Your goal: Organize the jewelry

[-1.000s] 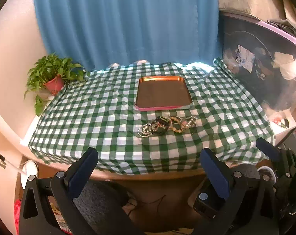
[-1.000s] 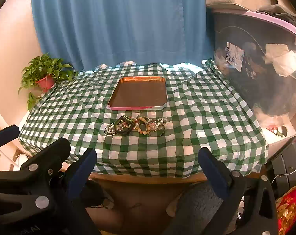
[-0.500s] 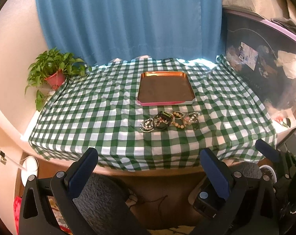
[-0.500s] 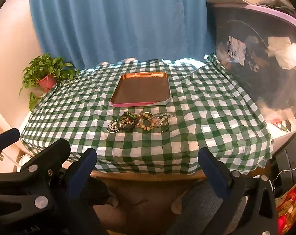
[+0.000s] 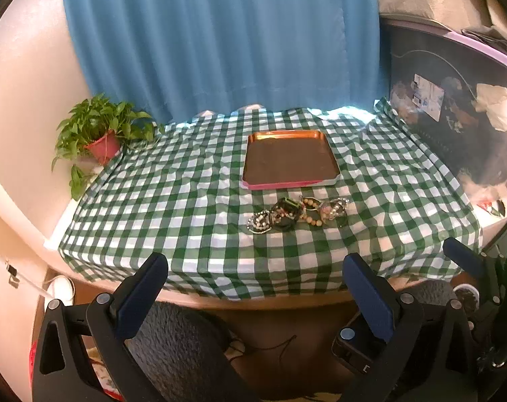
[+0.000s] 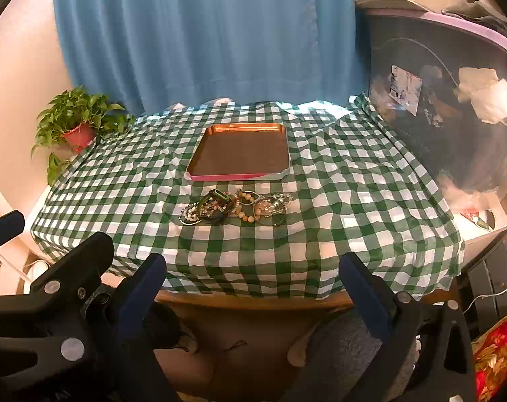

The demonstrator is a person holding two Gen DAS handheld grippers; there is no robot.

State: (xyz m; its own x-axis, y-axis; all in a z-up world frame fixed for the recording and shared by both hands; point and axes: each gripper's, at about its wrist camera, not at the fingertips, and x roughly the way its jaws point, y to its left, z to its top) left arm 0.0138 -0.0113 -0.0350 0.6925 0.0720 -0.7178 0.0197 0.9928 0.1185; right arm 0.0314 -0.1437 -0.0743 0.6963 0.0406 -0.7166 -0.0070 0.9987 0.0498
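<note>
Both grippers have drawn closer to the table since a second ago: the near edge of the green-and-white checked tablecloth (image 5: 193,201) now sits lower and larger in each view, and the jewellery lies nearer the centre. The left gripper (image 5: 256,288) hangs short of the table's front edge with its two dark blue fingers spread wide and nothing between them. The right gripper (image 6: 253,284) is held the same way, just beside it, fingers wide and empty.

The tangled cluster of beaded bracelets (image 5: 297,212) (image 6: 235,207) lies on the cloth, close in front of the copper-coloured rectangular tray with a pink front rim (image 5: 290,186) (image 6: 238,177), apart from it. The tray's dark floor is bare. Open cloth stretches to the left and right of both.

A potted green plant in a red pot (image 5: 99,134) stands off the table's far left corner, before a blue curtain (image 5: 219,40). A dark translucent storage bin with a pink lid (image 6: 454,100) crowds the right edge; its white label (image 6: 405,88) is too small to read.
</note>
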